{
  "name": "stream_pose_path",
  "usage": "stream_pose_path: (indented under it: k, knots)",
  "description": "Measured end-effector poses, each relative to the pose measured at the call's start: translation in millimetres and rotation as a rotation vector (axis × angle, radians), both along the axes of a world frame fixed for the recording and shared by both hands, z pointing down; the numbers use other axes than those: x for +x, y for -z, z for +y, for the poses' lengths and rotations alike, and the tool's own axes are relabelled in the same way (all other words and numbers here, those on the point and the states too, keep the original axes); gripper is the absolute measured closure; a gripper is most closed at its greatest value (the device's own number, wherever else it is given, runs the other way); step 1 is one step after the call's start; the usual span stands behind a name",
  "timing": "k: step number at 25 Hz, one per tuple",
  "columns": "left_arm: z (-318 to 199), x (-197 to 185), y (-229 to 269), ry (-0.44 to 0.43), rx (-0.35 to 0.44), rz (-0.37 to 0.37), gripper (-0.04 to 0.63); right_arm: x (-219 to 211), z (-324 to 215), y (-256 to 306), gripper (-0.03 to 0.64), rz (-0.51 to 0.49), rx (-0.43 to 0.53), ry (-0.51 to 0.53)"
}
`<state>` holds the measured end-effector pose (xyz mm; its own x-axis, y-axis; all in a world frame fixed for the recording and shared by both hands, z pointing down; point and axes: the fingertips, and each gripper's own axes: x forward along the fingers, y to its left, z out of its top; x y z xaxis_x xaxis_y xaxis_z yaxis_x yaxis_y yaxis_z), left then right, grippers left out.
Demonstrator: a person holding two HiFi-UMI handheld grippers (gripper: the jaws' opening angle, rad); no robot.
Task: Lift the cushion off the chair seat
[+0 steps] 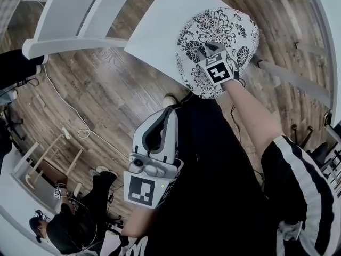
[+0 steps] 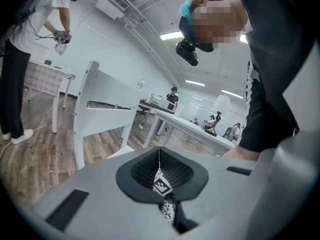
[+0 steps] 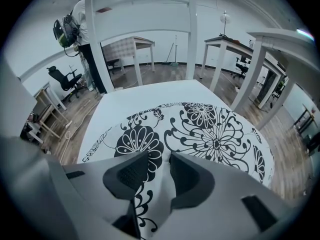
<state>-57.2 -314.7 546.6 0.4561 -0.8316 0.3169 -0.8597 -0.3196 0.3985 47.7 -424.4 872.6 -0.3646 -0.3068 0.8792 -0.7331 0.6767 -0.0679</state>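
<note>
A round white cushion with a black flower print lies on the white chair seat. My right gripper is at the cushion's near edge. In the right gripper view its jaws are shut on a fold of the cushion, with fabric filling the narrow gap at the right gripper. The seat shows bare behind the cushion. My left gripper hangs close to my body, away from the chair. In its own view the left gripper has its pads pressed together with nothing held.
The chair's slatted backrest stands at the far side of the seat. A white cable trails over the wooden floor. White tables stand to the right of the chair. One person is at the lower left, and another person stands by a table.
</note>
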Motion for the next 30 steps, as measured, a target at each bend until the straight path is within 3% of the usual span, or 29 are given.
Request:
stream_pose_path:
  k: [5, 17, 30]
  knots:
    - [1.5, 6.5, 2.2, -0.009, -0.004, -0.004, 0.589, -3.1, 8.6, 0.5, 0.577, 0.037, 0.035, 0.055]
    - [7.9, 3.1, 9.7, -0.023, 0.019, -0.009, 0.589, -1.3, 10.8, 15.0, 0.583, 0.001, 0.062, 0.001]
    - [8.9, 3.9, 43.0, -0.029, 0.096, -0.005, 0.589, 7.4, 4.1, 83.3, 0.583, -0.096, 0.156, -0.12]
